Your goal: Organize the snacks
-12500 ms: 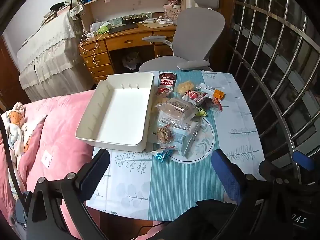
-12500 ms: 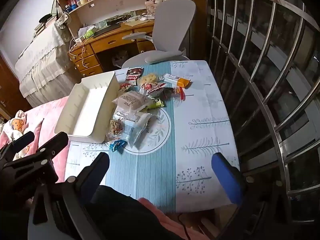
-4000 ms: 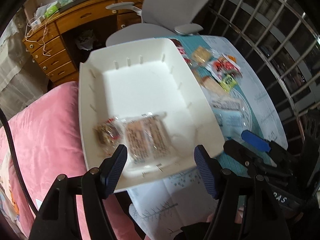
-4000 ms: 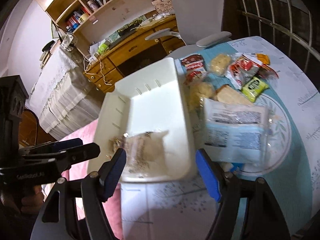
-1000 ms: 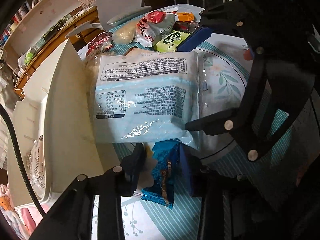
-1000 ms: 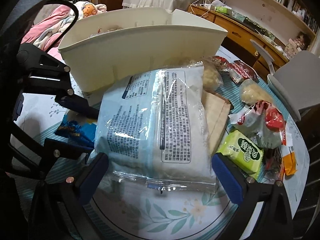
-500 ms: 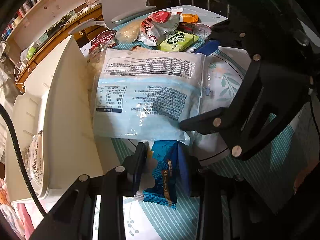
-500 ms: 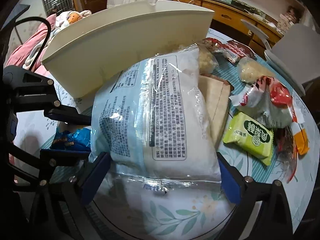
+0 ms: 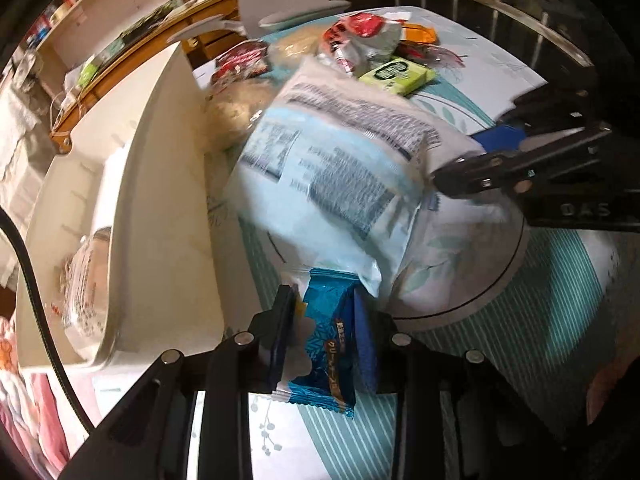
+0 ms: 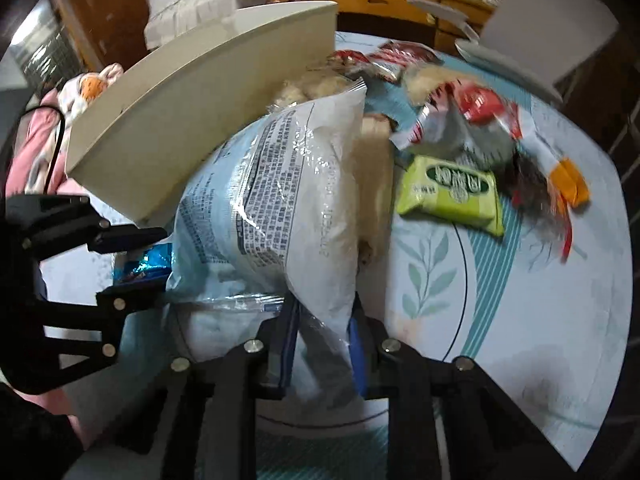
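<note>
**Two claws, two snacks**

The left claw (image 9: 326, 334) is squeezed tight on a small shiny blue snack packet (image 9: 325, 344). The packet stands up between the two fingers, low over the table (image 9: 560, 280), with its bottom end poking out below them.

The right claw (image 10: 320, 344) is pinched on the end of a big white and light blue bag (image 10: 280, 200). The bag is covered in small black writing. Its held end is bunched up between the fingers, and the rest of it tilts up and leans toward the white tray (image 10: 192, 92). One corner of the bag hangs just over the top of the blue packet.

The white tray sits on the left side of the table, right beside the big bag. Inside it, at the near end, lies a clear wrapped snack (image 9: 84, 276).

More snacks lie in a pile farther back on the table. There is a green packet (image 10: 452, 192), a red and white bag (image 10: 468, 120) just behind it, a small orange packet (image 10: 568, 182), and a pale, lumpy snack (image 9: 236, 108) next to the tray. A gray chair (image 10: 548, 28) stands past the table.
</note>
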Motion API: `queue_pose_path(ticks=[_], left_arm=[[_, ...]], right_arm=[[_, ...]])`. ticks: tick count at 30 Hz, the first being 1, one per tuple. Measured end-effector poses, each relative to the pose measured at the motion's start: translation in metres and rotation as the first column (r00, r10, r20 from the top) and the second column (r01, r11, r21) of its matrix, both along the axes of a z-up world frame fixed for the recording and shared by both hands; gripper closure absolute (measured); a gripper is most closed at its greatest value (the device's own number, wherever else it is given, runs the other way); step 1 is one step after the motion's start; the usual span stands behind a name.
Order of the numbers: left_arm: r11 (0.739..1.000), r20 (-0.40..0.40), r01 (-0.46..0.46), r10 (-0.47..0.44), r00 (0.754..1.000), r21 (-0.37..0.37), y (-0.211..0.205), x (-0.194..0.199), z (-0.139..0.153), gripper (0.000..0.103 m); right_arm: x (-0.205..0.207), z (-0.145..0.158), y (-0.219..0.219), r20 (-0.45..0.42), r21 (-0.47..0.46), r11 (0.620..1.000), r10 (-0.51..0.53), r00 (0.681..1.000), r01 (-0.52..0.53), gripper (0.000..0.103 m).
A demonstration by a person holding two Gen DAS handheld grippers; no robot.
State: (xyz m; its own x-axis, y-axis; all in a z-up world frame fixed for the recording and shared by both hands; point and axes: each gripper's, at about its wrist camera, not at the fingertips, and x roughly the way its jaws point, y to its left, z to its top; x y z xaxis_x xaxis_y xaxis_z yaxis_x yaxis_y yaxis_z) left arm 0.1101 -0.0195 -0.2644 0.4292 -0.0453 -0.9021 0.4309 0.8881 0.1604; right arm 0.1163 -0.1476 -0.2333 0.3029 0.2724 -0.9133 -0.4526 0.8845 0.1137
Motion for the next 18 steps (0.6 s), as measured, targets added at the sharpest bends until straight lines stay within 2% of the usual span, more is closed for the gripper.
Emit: queue_pose_path(ticks=[4,9,18], left_arm=[[0.999,-0.012,-0.039,0.039,0.999,0.011,0.003,-0.003,0.002,0.075],[0.996,-0.028,-0.091,0.091,0.995,-0.014,0.01,-0.011,0.01,0.076],[0.989,-0.014,-0.137,0.136,0.991,-0.059,0.017,-0.027,0.036,0.076]], right_arm=[[-0.006,0.004,-0.003,-0.035,0.021,0.999,-0.029,0.999,0.03,0.088],[-0.013,0.014,-0.004,-0.044,0.043,0.998,-0.032,0.999,0.034,0.093],[-0.033,0.048,-0.011,-0.044,0.108,0.99,-0.091,0.995,0.095,0.096]])
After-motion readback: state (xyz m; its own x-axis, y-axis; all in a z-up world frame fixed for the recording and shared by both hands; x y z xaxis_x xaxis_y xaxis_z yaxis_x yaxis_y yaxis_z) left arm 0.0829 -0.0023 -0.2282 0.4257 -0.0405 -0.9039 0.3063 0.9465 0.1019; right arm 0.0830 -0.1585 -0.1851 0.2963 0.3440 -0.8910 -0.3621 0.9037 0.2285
